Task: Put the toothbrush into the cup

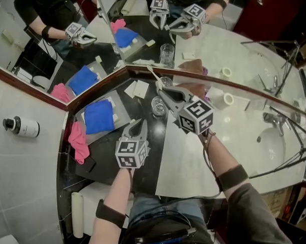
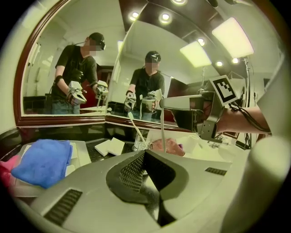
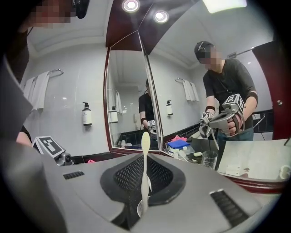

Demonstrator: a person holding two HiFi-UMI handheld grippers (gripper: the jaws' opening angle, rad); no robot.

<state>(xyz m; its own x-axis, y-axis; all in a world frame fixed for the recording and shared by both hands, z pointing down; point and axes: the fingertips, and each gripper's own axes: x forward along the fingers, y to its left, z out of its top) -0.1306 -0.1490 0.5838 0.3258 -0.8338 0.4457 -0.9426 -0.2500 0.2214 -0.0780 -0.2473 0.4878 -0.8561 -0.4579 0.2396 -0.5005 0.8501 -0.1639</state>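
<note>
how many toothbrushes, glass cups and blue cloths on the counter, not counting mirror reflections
toothbrushes: 2 (held toothbrush, leaning toothbrush)
glass cups: 2 (near cup, far cup)
blue cloths: 1 (blue cloth)
total: 5

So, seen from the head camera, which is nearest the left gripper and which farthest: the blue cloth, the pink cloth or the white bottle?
From the left gripper, nearest first:
1. Blue cloth, just to its left.
2. Pink cloth, further left and a little lower in the picture.
3. White bottle, at the far left of the picture.
</note>
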